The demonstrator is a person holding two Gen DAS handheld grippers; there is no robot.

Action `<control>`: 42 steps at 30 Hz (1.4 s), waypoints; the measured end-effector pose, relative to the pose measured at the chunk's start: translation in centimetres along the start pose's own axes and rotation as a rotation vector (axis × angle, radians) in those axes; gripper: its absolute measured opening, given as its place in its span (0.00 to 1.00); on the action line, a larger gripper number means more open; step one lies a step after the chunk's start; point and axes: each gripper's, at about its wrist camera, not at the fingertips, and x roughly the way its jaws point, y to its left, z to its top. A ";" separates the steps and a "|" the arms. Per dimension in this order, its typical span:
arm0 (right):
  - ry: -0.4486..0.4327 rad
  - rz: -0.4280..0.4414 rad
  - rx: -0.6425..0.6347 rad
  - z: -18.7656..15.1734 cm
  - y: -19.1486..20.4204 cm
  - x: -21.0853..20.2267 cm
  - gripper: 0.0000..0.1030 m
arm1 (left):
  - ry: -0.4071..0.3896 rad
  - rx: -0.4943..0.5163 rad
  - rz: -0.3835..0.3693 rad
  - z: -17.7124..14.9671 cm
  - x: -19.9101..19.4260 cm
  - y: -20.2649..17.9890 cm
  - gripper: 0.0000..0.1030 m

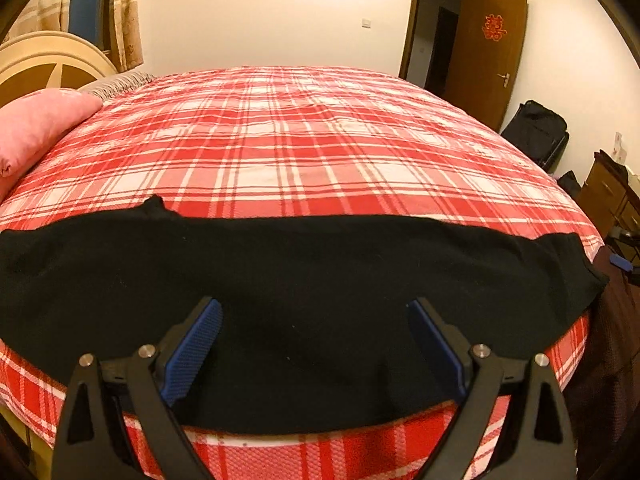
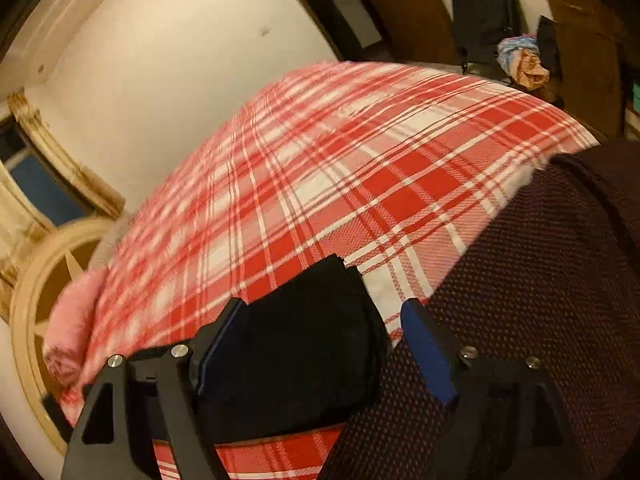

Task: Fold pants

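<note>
Black pants (image 1: 300, 264) lie stretched sideways in a long band along the near edge of the red plaid bed (image 1: 300, 140). My left gripper (image 1: 314, 306) hovers over the middle of the band, open, blue pads wide apart, nothing pinched. In the right wrist view the pants' end (image 2: 304, 340) lies bunched at the bed's near corner. My right gripper (image 2: 324, 305) stands open around it: the cloth sits between the fingers beside the left pad (image 2: 218, 344), and the right pad (image 2: 428, 348) is clear of it.
A pink pillow (image 1: 36, 128) and a cream headboard (image 1: 48, 64) are at the bed's left end. A dark red dotted cover (image 2: 520, 280) hangs off the bed's right side. A brown door (image 1: 488, 52), a black bag (image 1: 536, 132) and a wooden dresser (image 1: 612, 196) stand at the right.
</note>
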 end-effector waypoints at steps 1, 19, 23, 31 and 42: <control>0.013 -0.010 -0.019 0.4 0.0 0.9 0.78 | -0.001 0.001 0.002 0.0 -0.1 -0.1 0.94; 0.287 -0.195 -0.329 -1.8 3.0 7.5 0.52 | 0.005 -0.041 -0.009 -0.3 -0.1 0.3 0.94; 0.310 -0.146 -0.294 -2.0 2.8 7.0 0.22 | 0.003 -0.042 -0.011 -0.4 -0.3 0.5 0.94; 0.226 -0.016 -0.149 -2.4 3.1 4.2 0.15 | -0.007 -0.050 -0.009 -0.3 -0.6 0.8 0.94; 0.223 0.333 -0.284 -2.6 17.6 0.7 0.15 | -0.023 -0.093 -0.005 -0.2 -0.9 2.0 0.94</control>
